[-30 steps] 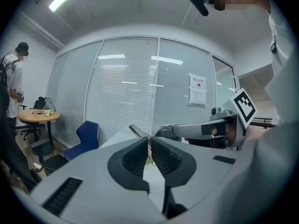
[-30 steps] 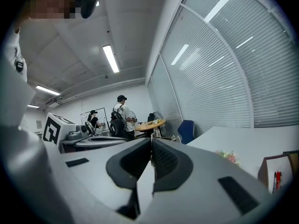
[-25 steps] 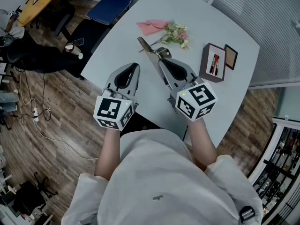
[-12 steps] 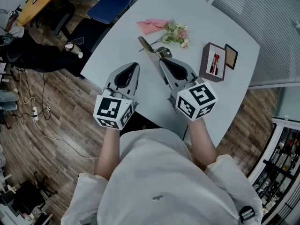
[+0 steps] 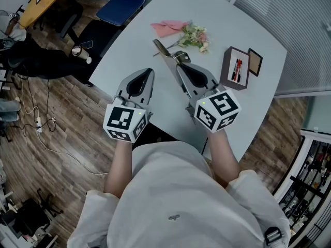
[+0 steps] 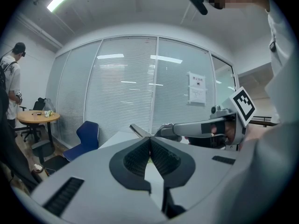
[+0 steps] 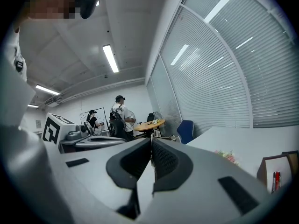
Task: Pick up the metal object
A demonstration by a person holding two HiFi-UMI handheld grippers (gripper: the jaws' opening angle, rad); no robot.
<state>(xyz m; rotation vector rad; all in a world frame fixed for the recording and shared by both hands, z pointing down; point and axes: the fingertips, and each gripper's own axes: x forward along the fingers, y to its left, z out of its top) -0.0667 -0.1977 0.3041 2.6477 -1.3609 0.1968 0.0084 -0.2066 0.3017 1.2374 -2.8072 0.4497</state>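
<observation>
A long, thin metal object like tongs sticks out from the tips of my right gripper, which is shut on its near end, over the white table. In the left gripper view its blade projects in the air beyond the right gripper's fingers. In the right gripper view the right gripper has its pads pressed together, and the metal object is hidden. My left gripper hovers by the table's near-left edge, shut and empty, and its own view shows the left gripper with its pads touching.
Beyond the metal object lie a pink cloth and a small bunch of flowers. A brown pen box and a small frame stand at the right. A blue chair stands off the table's far-left edge.
Almost nothing: the right gripper with the metal object has drifted a hair to the right. The left gripper stays where it was.
</observation>
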